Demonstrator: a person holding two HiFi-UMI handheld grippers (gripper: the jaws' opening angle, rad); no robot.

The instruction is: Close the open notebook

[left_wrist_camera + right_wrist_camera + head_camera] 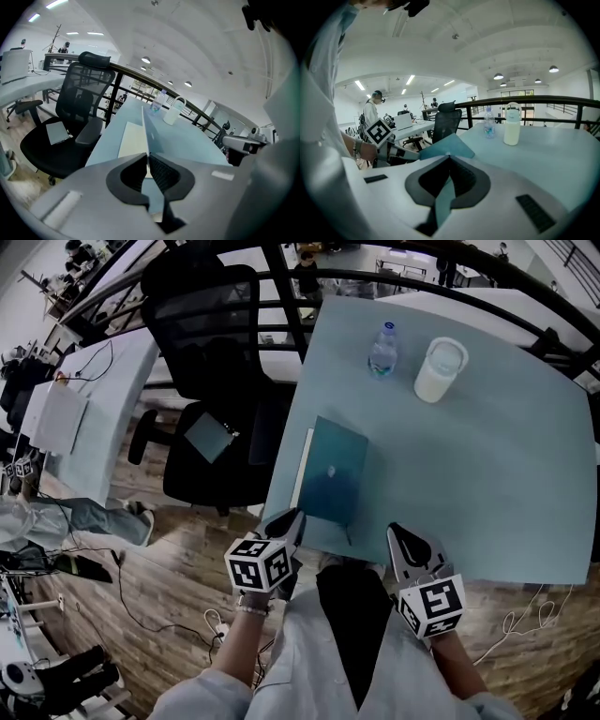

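A notebook with a teal cover [337, 470] lies near the front edge of the pale blue table [487, 474], and a strip of white page [302, 470] shows along its left side. My left gripper [289, 517] is at the notebook's near left corner, shut on the cover. In the left gripper view the cover [146, 133] stands edge-on and runs into the jaws of the left gripper [148, 157], beside the white page [133, 138]. The right gripper view shows the cover [443, 146] lifted and tilted. My right gripper [401, 532] hangs shut and empty at the table's front edge, right of the notebook.
A water bottle [382, 350] and a white lidded jug [439, 369] stand at the far side of the table. A black office chair [211, 381] with a small tablet on its seat stands left of the table. A railing runs behind, with other desks and people beyond.
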